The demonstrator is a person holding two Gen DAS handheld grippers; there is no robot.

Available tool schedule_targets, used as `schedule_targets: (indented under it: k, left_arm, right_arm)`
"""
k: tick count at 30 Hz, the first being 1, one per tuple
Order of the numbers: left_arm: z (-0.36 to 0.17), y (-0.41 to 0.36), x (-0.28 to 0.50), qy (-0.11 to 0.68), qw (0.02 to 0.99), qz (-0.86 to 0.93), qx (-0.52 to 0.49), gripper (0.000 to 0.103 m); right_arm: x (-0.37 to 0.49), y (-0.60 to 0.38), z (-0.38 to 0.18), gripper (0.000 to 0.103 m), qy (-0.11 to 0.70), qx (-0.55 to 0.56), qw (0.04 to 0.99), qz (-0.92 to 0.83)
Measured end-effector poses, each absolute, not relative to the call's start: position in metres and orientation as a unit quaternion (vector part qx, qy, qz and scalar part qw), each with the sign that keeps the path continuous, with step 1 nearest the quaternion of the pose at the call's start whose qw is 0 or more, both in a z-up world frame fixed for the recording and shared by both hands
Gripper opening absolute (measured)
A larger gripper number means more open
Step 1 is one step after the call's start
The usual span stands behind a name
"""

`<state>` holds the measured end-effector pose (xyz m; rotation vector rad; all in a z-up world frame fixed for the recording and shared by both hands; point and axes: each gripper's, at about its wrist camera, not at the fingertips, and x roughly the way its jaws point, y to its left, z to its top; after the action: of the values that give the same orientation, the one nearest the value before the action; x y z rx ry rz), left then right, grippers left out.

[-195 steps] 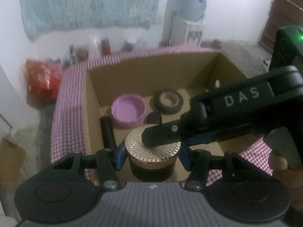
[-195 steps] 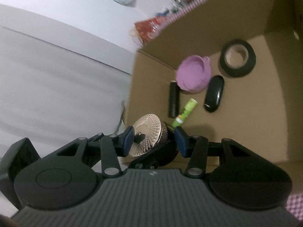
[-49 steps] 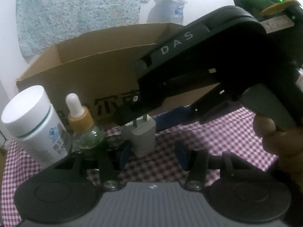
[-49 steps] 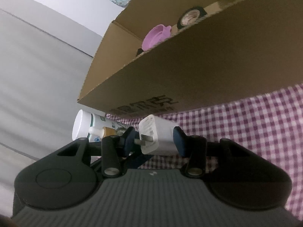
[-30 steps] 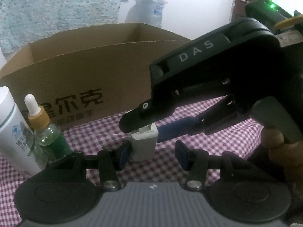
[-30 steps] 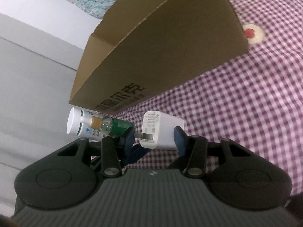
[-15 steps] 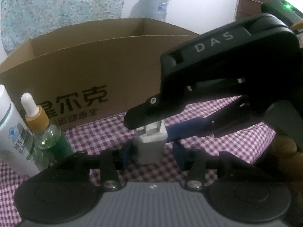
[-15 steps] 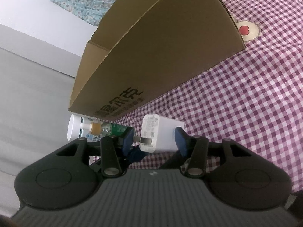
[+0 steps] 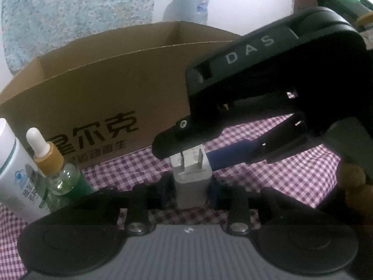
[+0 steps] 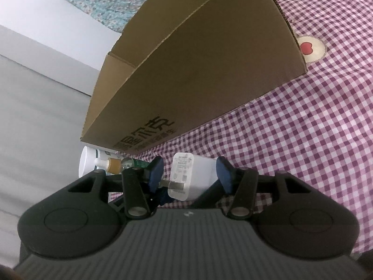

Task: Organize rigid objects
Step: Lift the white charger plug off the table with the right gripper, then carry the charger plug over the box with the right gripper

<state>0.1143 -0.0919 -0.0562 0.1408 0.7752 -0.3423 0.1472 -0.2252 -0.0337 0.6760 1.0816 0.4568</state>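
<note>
A white plug adapter point(image 9: 191, 182) stands prongs-up on the checked cloth, in front of the cardboard box point(image 9: 112, 88). My left gripper point(image 9: 190, 186) is shut on its lower body from both sides. My right gripper point(image 10: 190, 175) reaches in from the right and straddles the adapter point(image 10: 186, 177); its blue pads point(image 10: 223, 171) stand slightly apart from it, so it is open. Its upper finger point(image 9: 177, 144) hangs over the prongs. The box's inside is hidden.
A white bottle point(image 9: 11, 170) and a glass dropper bottle point(image 9: 53, 170) with a tan collar stand at the left, close to the box front. Purple checked cloth point(image 10: 303, 128) covers the table. A round apple patch point(image 10: 310, 46) lies by the box's right corner.
My left gripper has closed on the adapter, which earlier stood between open fingers while the right gripper held it. The right fingers have eased off it. The prongs show more clearly.
</note>
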Motion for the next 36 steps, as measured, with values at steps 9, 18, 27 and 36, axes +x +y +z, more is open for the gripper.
schedule_targets:
  k: [9,18,27,36]
  left_arm:
    - [-0.052,-0.089,0.106,0.376,0.91,-0.16,0.065,0.028]
    - [-0.042,-0.089,0.085,0.365,0.915,-0.158,0.069,0.028]
    - [0.0,-0.091,0.059,0.322,0.932,-0.145,0.084,0.028]
    - [0.056,-0.092,0.052,0.274,0.949,-0.131,0.084,0.028]
  right_arm:
    - [0.137,-0.223,-0.028,0.041,0.492,0.295,0.791,0.214]
    - [0.122,-0.221,-0.017,0.04,0.48,0.292,0.798,0.219]
    - [0.102,-0.218,0.024,0.04,0.435,0.283,0.818,0.247]
    - [0.101,-0.212,0.086,0.041,0.375,0.255,0.846,0.282]
